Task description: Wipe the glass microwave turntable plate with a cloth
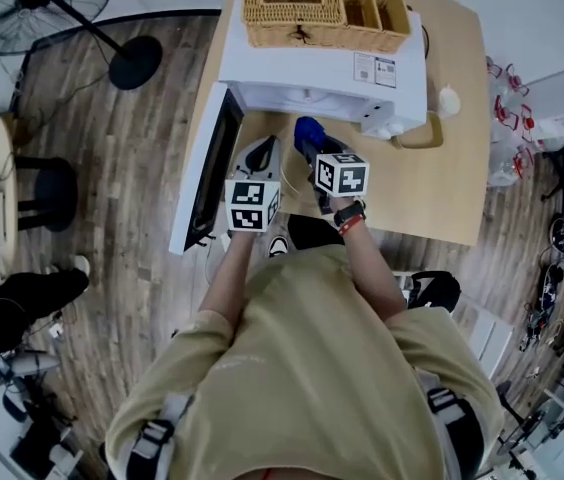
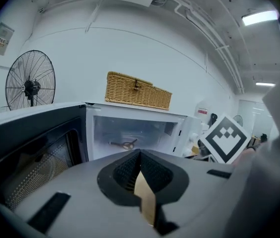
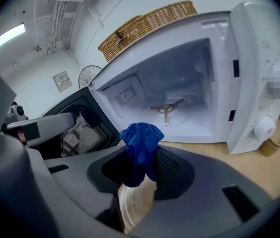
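The left gripper had its jaws pinched narrow on a thin tan sliver, seemingly the edge of the plate. The right gripper was clamped on a bunched blue cloth, which hung against the plate's ribbed face. Both were held before the microwave - door swung open, the cavity without its plate.

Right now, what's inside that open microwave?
Only a three-armed turntable support shows on the floor of the microwave. The glass plate is out, pinched in the left gripper. The blue cloth in the right gripper covers a bit of the front edge.
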Motion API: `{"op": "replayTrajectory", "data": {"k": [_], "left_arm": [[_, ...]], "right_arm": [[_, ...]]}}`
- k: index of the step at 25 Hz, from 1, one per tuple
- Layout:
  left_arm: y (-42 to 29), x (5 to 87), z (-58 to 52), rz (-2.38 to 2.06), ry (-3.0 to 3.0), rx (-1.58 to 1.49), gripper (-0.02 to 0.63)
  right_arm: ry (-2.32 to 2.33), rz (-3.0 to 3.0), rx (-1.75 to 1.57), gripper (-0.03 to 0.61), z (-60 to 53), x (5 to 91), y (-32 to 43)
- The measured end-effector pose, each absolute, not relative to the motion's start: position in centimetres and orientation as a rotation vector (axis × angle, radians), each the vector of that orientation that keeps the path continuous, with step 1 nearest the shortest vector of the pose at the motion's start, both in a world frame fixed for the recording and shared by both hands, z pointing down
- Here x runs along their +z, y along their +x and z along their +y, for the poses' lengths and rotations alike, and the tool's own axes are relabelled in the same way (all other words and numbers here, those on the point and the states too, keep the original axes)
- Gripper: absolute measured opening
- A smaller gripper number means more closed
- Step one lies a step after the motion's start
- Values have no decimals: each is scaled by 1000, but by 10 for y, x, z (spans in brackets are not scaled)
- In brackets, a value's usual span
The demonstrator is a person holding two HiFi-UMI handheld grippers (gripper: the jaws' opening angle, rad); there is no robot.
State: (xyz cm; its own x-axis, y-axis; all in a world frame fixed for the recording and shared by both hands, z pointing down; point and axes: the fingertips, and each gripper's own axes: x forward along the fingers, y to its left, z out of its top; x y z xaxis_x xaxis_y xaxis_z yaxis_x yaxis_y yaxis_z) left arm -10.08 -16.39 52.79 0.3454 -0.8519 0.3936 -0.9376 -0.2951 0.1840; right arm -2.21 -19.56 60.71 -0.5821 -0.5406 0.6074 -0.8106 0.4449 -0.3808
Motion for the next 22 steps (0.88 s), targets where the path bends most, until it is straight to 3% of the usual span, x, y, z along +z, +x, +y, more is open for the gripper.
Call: {"op": "replayTrajectory", "data": {"k": [22], "left_arm": [[-95,570,-198,-1570,2139,440,9]], "right_arm": [[1011,-2166,914,152,-236,687,-36]]}}
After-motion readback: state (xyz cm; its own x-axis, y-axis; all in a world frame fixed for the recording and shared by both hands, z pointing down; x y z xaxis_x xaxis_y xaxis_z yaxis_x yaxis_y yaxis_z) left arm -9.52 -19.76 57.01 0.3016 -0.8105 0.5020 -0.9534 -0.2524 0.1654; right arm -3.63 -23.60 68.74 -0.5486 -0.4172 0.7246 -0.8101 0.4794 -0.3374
